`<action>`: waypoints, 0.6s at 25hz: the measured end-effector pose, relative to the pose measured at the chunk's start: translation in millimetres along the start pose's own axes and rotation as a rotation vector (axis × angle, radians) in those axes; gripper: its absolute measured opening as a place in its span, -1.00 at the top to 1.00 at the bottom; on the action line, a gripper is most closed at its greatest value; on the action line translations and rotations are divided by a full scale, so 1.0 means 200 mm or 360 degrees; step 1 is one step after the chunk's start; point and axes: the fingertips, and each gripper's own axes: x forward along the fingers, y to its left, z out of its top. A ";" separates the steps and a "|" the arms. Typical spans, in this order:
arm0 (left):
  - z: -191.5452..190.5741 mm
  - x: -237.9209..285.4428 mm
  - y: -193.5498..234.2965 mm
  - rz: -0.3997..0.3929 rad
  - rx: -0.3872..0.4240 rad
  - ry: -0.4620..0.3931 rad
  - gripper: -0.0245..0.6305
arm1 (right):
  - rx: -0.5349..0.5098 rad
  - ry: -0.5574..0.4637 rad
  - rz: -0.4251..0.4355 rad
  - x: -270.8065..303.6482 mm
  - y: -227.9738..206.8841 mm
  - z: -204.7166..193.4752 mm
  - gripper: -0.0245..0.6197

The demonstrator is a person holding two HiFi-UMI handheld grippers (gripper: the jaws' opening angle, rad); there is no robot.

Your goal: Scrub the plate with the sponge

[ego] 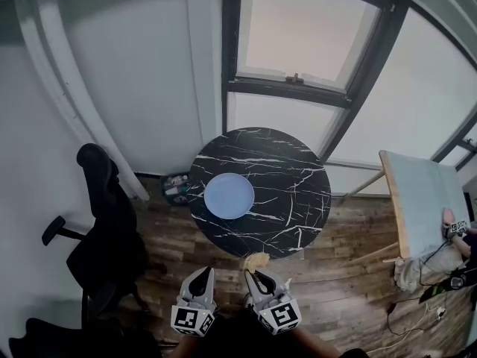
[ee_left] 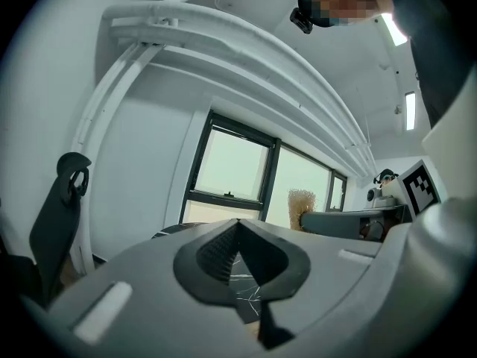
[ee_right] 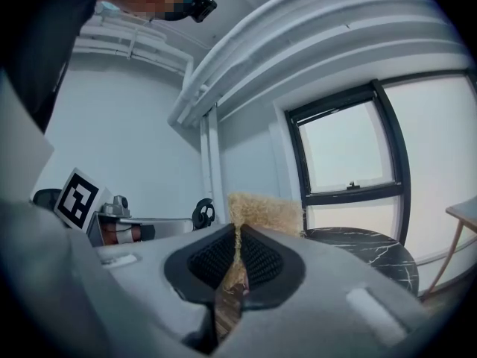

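A pale blue plate (ego: 229, 195) lies on the left half of the round black marble table (ego: 298, 177). Both grippers hang side by side in front of the table's near edge, over the wooden floor. My right gripper (ego: 256, 275) is shut on a tan fibrous sponge (ego: 256, 261), which sticks out past its tips; in the right gripper view the sponge (ee_right: 262, 212) stands pinched between the ribbed pads. My left gripper (ego: 200, 277) is shut with nothing in it; its jaws meet in the left gripper view (ee_left: 238, 226), where the sponge (ee_left: 300, 207) shows to the right.
A black office chair (ego: 104, 230) stands left of the table. A small box of bottles (ego: 176, 186) sits on the floor against the wall. A wooden-framed desk (ego: 421, 207) stands at the right, with cables on the floor beneath it. Windows run behind the table.
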 end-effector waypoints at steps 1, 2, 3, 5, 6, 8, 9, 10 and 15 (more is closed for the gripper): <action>-0.01 0.01 -0.01 0.0005 0.0003 0.0003 0.92 | 0.0003 0.0006 0.0012 -0.01 -0.01 0.00 0.86; -0.01 0.03 -0.03 0.0014 0.0005 0.0007 0.92 | 0.0000 0.0011 0.0023 -0.01 -0.03 0.00 0.86; -0.01 0.04 -0.04 0.0026 0.0007 0.0011 0.92 | -0.0008 0.0012 0.0033 -0.02 -0.05 0.00 0.86; -0.03 0.06 -0.07 0.0050 0.0013 0.0019 0.92 | -0.0021 0.0004 0.0049 -0.03 -0.10 -0.03 0.86; -0.04 0.07 -0.09 0.0064 0.0014 0.0026 0.92 | -0.0021 0.0006 0.0056 -0.04 -0.12 -0.04 0.86; -0.07 0.09 -0.11 0.0092 0.0015 0.0046 0.92 | -0.0005 0.0015 0.0086 -0.05 -0.17 -0.06 0.86; -0.09 0.11 -0.12 0.0105 0.0015 0.0055 0.92 | 0.0010 0.0021 0.0104 -0.04 -0.19 -0.07 0.86; -0.11 0.12 -0.13 0.0114 0.0016 0.0062 0.92 | 0.0023 0.0027 0.0115 -0.04 -0.22 -0.08 0.86; -0.19 0.14 -0.11 0.0168 0.0008 0.0125 0.92 | 0.0042 0.0043 0.0126 -0.01 -0.30 -0.11 0.86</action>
